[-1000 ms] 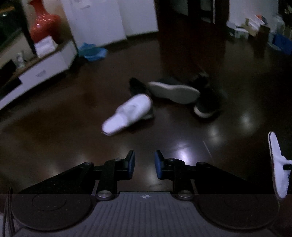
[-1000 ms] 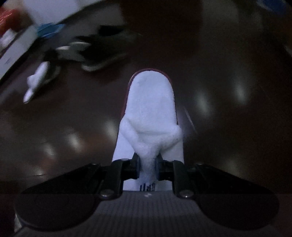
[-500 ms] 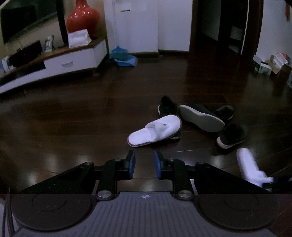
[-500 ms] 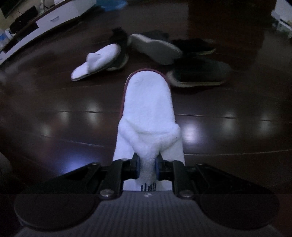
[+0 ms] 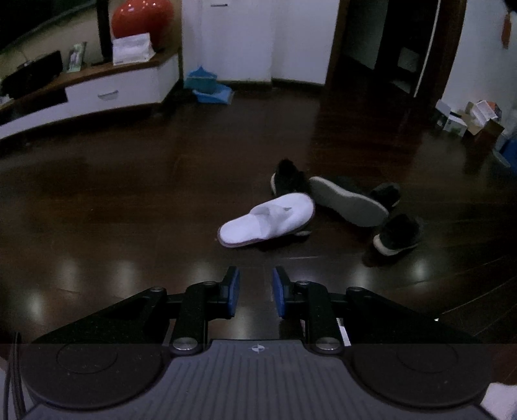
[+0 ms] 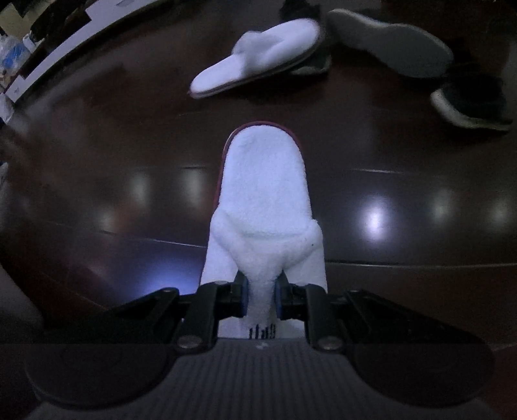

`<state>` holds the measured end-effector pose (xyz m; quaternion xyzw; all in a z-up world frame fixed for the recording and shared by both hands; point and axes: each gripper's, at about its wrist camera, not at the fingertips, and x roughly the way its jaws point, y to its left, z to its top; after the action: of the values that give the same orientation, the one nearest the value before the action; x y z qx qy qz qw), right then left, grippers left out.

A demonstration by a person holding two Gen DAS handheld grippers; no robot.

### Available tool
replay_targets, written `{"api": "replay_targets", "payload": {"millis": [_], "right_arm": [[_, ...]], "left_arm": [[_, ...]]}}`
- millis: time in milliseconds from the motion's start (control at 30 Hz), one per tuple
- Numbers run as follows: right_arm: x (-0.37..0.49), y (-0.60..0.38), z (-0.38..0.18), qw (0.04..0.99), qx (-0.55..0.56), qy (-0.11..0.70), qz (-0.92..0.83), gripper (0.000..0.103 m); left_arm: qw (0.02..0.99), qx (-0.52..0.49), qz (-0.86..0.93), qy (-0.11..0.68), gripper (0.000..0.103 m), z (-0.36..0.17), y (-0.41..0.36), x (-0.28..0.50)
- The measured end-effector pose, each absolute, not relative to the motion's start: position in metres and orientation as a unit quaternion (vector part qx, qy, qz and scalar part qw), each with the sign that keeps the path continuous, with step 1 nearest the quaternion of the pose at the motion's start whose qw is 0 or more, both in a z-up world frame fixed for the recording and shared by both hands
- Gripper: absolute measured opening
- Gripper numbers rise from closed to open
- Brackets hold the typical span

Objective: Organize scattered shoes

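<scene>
Between the blue pads of your right gripper (image 6: 261, 299) sits the bunched upper strap of a white terry-cloth slipper with a dark red edge (image 6: 263, 194), pinched tight, so that the slipper sticks out straight ahead of the fingers with its rounded toe pointing away from you and its insole facing up, above the dark glossy wooden floor (image 6: 97, 194). Your left gripper (image 5: 256, 292) holds nothing: its two blue-padded fingers stand apart with bare floor showing through the gap. Ahead of it, on the floor, you have the matching second white terry slipper (image 5: 266, 219), lying at a slant with its open heel end toward the left and its toe resting against a dark shoe behind it (image 5: 287, 177). Just to the right of that lies a dark shoe turned over with its pale grey sole upward (image 5: 349, 206), touching or overlapping the toe of the slipper as far as the left view shows. Beside it, further right, stands a black shoe with a pale sole rim (image 5: 399, 234), and another dark shoe (image 5: 386, 194) pokes out behind the overturned one. Along the far left runs a low white cabinet with a wooden top (image 5: 97, 93), carrying a red round vase (image 5: 142, 16)
</scene>
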<state>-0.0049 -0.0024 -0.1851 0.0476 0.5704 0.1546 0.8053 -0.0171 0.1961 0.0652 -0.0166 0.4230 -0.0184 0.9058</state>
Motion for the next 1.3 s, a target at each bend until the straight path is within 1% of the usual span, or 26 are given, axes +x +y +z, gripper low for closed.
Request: {"api": "replay_targets", "payload": {"millis": [267, 467, 733, 1300], "right_arm": [[-0.003, 0.057, -0.211, 0.798, 0.035, 0.577, 0.169, 0.018], [-0.014, 0.076, -0.22, 0.797, 0.018, 0.58, 0.166, 0.018], [-0.01, 0.084, -0.226, 0.793, 0.01, 0.586, 0.169, 0.018], [-0.001, 0.074, -0.227, 0.796, 0.016, 0.584, 0.161, 0.018]], "left_arm": [[0.9, -0.017, 0.009, 0.435, 0.029, 0.053, 0.218, -0.012], [0.894, -0.023, 0.034, 0.446, 0.029, 0.043, 0.234, -0.011], [0.891, -0.037, 0.045, 0.451, 0.029, 0.041, 0.244, -0.012], [0.889, -0.026, 0.048, 0.455, 0.029, 0.039, 0.242, -0.012]]}}
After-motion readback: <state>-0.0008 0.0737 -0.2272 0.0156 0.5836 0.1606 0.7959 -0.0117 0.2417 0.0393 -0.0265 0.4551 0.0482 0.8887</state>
